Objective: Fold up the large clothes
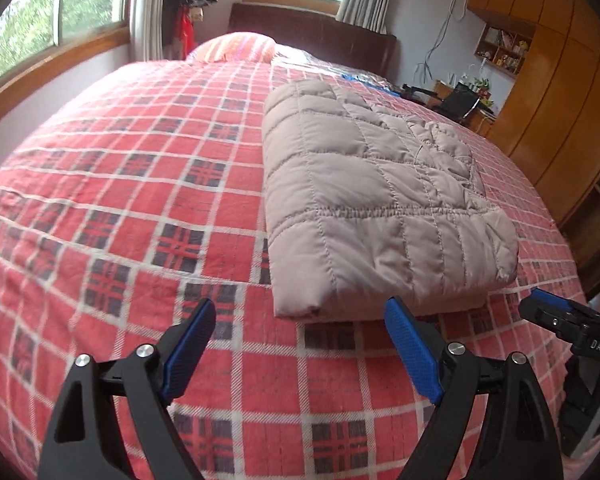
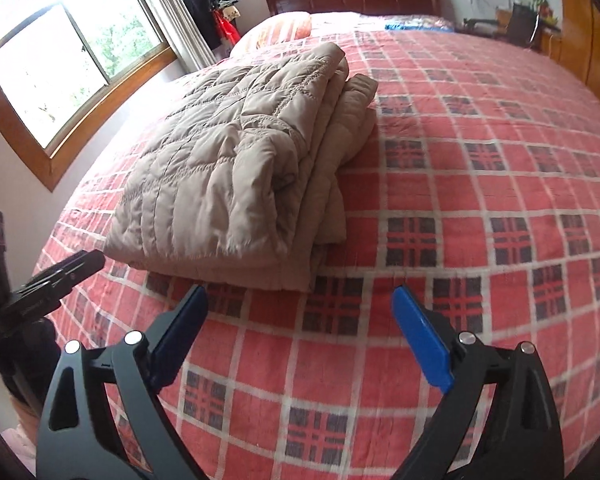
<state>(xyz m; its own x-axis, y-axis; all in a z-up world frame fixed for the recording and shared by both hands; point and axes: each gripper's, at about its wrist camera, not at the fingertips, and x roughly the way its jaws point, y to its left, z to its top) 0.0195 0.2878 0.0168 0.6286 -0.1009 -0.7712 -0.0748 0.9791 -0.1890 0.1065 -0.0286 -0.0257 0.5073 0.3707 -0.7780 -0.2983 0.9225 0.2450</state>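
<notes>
The beige quilted jacket [image 1: 372, 196] lies folded in a thick bundle mid-frame on the plaid bed [image 1: 120, 200]. Left gripper [image 1: 300, 344] and right gripper [image 2: 300, 332] hang spread, empty; folding looks finished.

Two black hand-held grippers with blue finger pads fill the lower frames. The left gripper [image 1: 300, 316] and the right gripper [image 2: 300, 300] both gape wide, gripping nothing.
</notes>
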